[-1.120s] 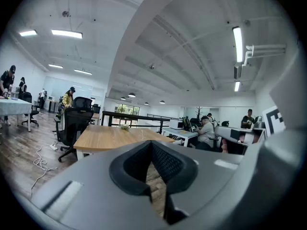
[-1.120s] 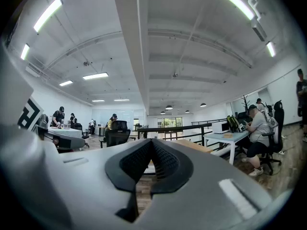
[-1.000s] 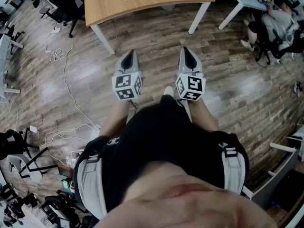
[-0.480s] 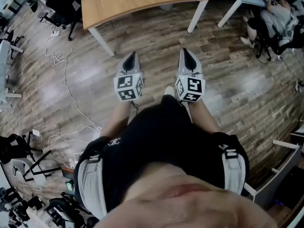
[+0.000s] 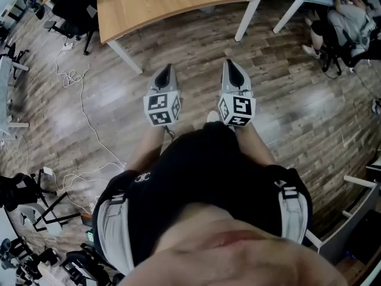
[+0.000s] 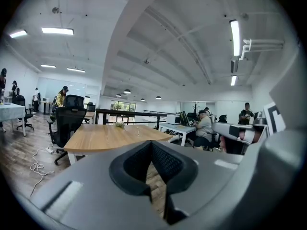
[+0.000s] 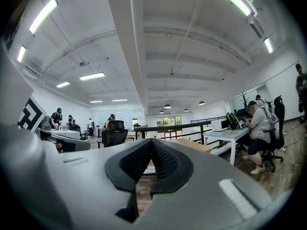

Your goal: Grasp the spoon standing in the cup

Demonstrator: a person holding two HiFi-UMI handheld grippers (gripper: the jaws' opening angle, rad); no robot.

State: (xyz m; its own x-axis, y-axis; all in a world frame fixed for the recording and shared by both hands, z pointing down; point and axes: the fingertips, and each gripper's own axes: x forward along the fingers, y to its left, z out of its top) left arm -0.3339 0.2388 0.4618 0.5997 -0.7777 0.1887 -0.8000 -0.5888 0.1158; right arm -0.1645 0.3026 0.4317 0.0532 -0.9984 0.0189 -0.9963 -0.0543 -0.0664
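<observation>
**Open-plan office, wood-plank floor.** A pale wooden counter on white legs stands ahead of the person, well apart from both grippers. White cables trail over the floor at the left, and a seated person works at another desk at the far right.

The left gripper and right gripper are held side by side at waist height and point forward toward the counter. This reads as a carrying posture for the approach, not a reach. In each gripper view the ribbed pads meet at their tips with nothing between them, so both grippers are clenched and empty. That suits walking, though the jaws would have to part before any grasp.

A small clear object stands far back on the counter near a greenish item. It is probably the cup, but it is too small to confirm, and no spoon can be made out. The task appears to be at its start, with the counter not yet within reach.
</observation>
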